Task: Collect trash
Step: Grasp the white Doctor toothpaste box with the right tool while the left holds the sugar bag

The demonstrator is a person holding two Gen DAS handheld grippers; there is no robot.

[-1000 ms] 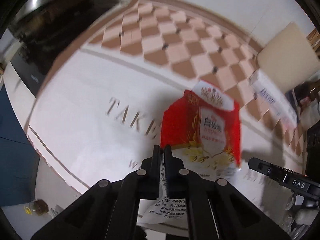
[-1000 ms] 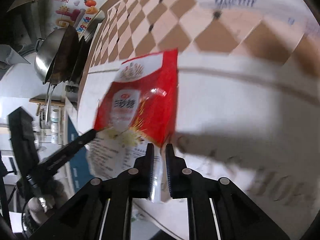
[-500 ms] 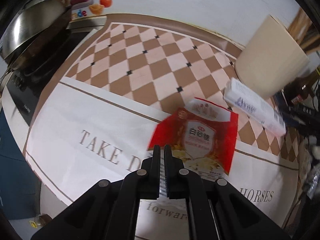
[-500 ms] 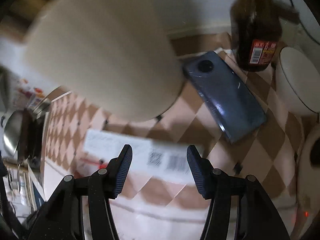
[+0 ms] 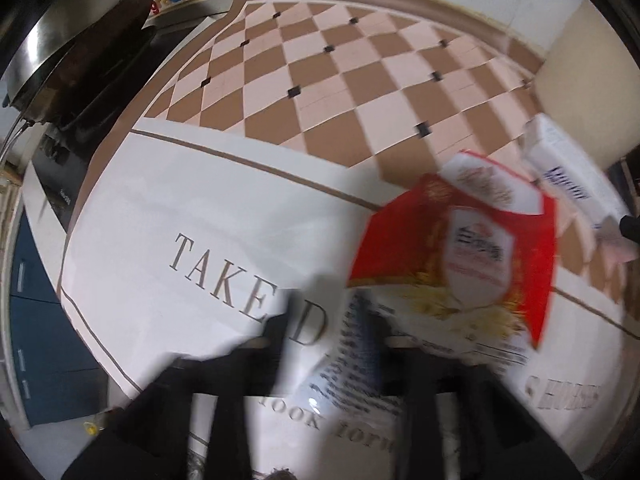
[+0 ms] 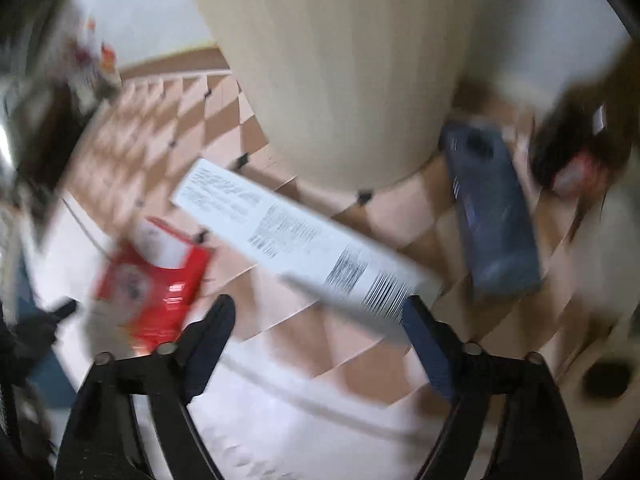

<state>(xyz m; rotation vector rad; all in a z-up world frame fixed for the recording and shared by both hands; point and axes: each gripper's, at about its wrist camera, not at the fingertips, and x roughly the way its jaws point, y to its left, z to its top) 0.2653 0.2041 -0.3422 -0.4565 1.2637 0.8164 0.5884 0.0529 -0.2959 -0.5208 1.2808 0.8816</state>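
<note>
A red and white sugar bag (image 5: 460, 264) lies over the printed table mat, and it also shows in the right wrist view (image 6: 152, 280). My left gripper (image 5: 336, 336) is blurred with its fingers spread on either side of the bag's white printed end. A long white box (image 6: 296, 240) with barcodes lies on the checkered mat in front of my right gripper (image 6: 320, 320), which is open and empty just short of it. The box also shows in the left wrist view (image 5: 576, 184).
A tall beige bin (image 6: 344, 68) stands just behind the white box. A dark blue phone (image 6: 492, 208) lies to its right, next to a brown bottle (image 6: 576, 148). A wok (image 5: 68, 64) sits on the stove at the far left.
My left gripper's fingers have spread apart around the bag's end. My right gripper let go of the bag, opened and swung right toward the white box and the bin.
</note>
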